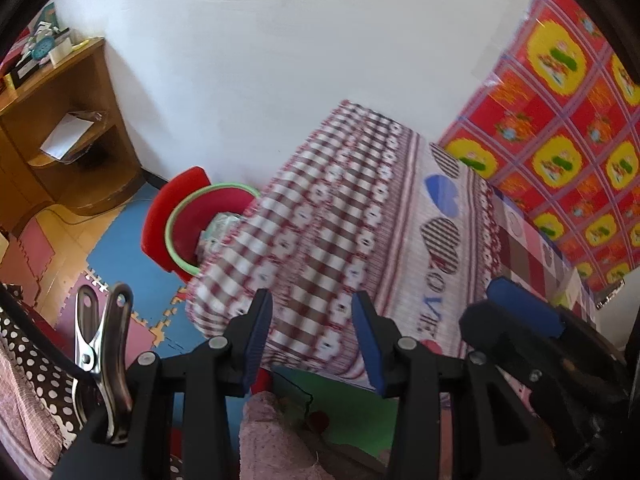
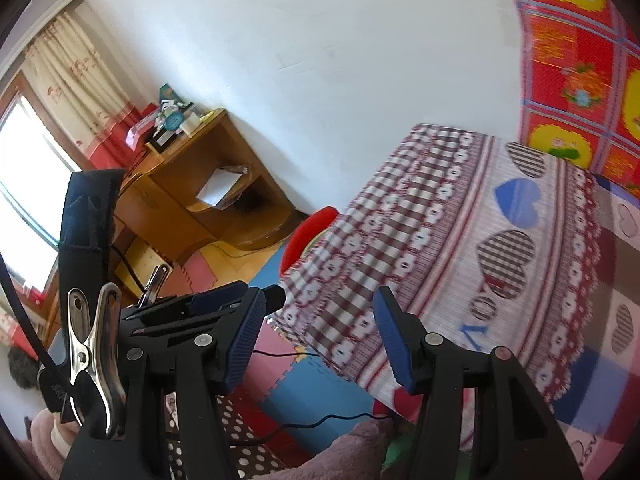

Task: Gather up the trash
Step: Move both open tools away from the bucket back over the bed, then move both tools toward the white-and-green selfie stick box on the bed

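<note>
Both grippers are pointing down at the bed corner, nothing gripped.

Left gripper (image 1: 312, 338): jaws are standing partly apart, blue pads clear, only the checked bedspread (image 1: 360, 216) and floor showing through the gap. Not holding anything. The right gripper is showing at the right edge of the left wrist view, just beside it.

Right gripper (image 2: 320, 342): jaws are sitting a bit wider than the left's, gap also empty — bedspread corner and foam floor mats (image 2: 316, 388) behind it. The left gripper is poking in from the left at about the same level.

Trash target: the red bin (image 1: 182, 220) with the green rim is sitting on the floor against the white wall (image 1: 300, 60), tucked behind the bed corner, between the bed and the wooden shelf unit (image 1: 60, 128). In the left wrist view something pale and crumpled is lying inside it, half hidden by the bedspread — can't tell what it is. In the right wrist view only a red sliver of the bin is peeking out past the bed corner.

Other stuff: a thin black cable (image 2: 320, 424) is running across the mats below the right gripper; a metal clip (image 1: 104, 356) is sitting on the left gripper body. Bedspread is blurring in both views.
</note>
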A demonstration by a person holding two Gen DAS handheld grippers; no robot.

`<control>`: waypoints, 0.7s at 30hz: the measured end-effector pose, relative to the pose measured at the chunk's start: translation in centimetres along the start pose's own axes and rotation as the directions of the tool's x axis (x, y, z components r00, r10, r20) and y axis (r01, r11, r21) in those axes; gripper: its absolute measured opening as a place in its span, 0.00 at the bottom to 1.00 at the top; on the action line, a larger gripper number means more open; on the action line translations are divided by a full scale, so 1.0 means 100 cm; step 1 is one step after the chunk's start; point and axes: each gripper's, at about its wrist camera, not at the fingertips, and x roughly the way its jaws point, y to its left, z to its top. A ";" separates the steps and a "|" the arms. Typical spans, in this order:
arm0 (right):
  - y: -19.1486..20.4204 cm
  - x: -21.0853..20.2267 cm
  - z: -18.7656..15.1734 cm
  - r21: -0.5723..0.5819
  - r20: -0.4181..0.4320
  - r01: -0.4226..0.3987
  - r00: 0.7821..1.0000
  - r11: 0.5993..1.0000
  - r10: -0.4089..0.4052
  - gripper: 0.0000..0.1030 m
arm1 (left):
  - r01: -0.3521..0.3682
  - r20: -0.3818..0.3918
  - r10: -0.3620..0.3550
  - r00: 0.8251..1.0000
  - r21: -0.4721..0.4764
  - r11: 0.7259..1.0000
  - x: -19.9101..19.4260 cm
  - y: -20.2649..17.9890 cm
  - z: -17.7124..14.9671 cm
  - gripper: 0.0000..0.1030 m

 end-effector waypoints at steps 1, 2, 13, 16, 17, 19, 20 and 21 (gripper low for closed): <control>-0.003 -0.003 -0.002 0.005 0.002 0.004 1.000 1.000 -0.004 0.56 | 0.005 -0.003 -0.005 1.000 0.001 1.000 0.000 -0.005 -0.002 0.42; -0.008 -0.006 -0.004 0.011 0.003 0.006 1.000 1.000 -0.006 0.56 | 0.008 -0.006 -0.008 1.000 -0.001 1.000 0.001 -0.009 -0.005 0.42; -0.043 -0.042 -0.019 0.058 0.040 0.051 0.998 0.997 -0.054 0.56 | 0.039 -0.036 -0.038 0.999 0.032 0.999 -0.001 -0.057 -0.014 0.42; -0.050 -0.051 -0.020 0.074 0.050 0.064 0.996 0.995 -0.068 0.56 | 0.047 -0.040 -0.044 0.998 0.057 0.997 -0.002 -0.067 -0.011 0.42; -0.052 -0.053 -0.020 0.078 0.053 0.069 0.996 0.995 -0.073 0.56 | 0.049 -0.041 -0.046 0.998 0.063 0.997 -0.002 -0.070 -0.010 0.42; -0.057 -0.058 -0.021 0.088 0.058 0.083 0.994 0.993 -0.088 0.56 | 0.056 -0.046 -0.052 0.998 0.075 0.996 -0.001 -0.076 -0.007 0.42; -0.060 -0.060 -0.020 0.094 0.060 0.090 0.994 0.992 -0.096 0.56 | 0.061 -0.049 -0.057 0.997 0.080 0.995 0.000 -0.079 -0.006 0.42; -0.062 -0.061 -0.020 0.101 0.062 0.097 0.993 0.990 -0.104 0.56 | 0.069 -0.052 -0.065 0.997 0.089 0.994 0.001 -0.082 -0.004 0.42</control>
